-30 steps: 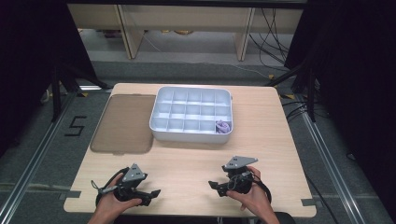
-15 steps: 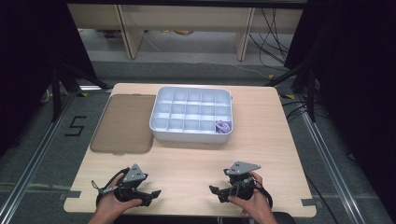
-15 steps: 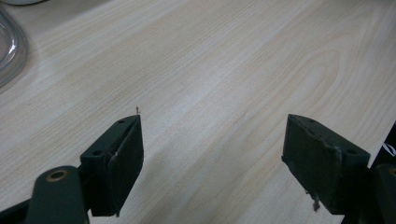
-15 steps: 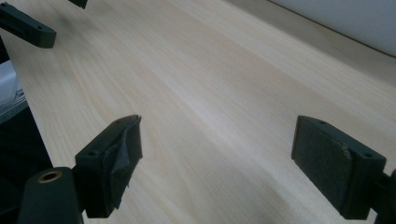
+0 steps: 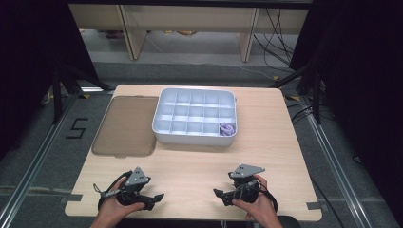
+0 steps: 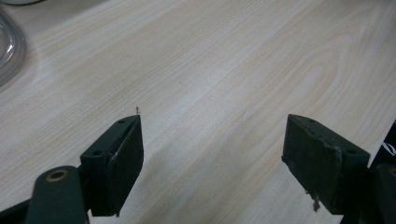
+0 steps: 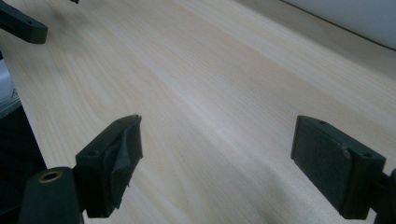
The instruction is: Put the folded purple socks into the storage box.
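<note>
Left claw (image 5: 154, 198): held in the person's left hand (image 5: 114, 211) at the near edge of the pale wood-grain worktop (image 5: 266, 142), about 7 o'clock from the worktop's centre. Its jaws stand wide apart and hold nothing; in the left gripper view the left claw (image 6: 212, 158) shows only bare wood between the two black pads. The claw points toward 3 o'clock, low over the surface.

Right claw (image 5: 219, 195): held in the person's right hand (image 5: 256, 209) at the near edge, about 5 o'clock from the worktop's centre. Its jaws are likewise spread wide and empty; in the right gripper view the right claw (image 7: 217, 161) frames bare wood. It points toward 9 o'clock, facing the left claw, the two well apart with open worktop between them.

White plastic compartment tray (image 5: 159, 128): rectangular, divided into a grid of cells, sitting at 12 o'clock from both claws, toward the far half of the worktop and well apart from them.

Small purple item (image 5: 226, 128): lies in the tray's near right corner cell. Its exact nature is too small to tell.

Smoky translucent flat plastic lid (image 5: 126, 126): lies flat on the worktop at 9 o'clock from the tray, just beside its left wall; whether they touch cannot be told.

Grey floor (image 5: 43, 156): carries a black figure "5" marking (image 5: 76, 128) at 9 o'clock from the lid.
</note>
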### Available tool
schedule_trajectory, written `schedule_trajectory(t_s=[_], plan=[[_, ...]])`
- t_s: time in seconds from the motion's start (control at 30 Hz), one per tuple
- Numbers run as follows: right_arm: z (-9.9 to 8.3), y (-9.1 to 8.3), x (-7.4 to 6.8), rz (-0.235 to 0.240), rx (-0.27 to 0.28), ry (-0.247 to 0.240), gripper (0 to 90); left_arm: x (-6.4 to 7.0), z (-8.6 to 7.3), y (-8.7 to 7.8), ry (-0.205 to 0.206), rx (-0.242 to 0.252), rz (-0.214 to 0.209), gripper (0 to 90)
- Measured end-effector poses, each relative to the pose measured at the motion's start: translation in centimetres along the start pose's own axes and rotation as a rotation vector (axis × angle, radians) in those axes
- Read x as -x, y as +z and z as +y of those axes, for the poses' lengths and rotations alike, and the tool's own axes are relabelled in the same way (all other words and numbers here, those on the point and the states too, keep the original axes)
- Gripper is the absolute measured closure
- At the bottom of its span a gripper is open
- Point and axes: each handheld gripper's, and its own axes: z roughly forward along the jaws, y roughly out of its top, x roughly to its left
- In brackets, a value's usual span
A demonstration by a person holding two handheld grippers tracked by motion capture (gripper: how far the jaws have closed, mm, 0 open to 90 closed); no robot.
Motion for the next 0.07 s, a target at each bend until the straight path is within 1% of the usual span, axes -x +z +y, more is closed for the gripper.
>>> schedule_trajectory(t_s=[0.07], plan=[[-0.01, 0.00, 0.03, -0.002, 0.000, -0.002, 17.5, 0.03, 0.01, -0.03, -0.001, 0.003, 0.002, 20.1]])
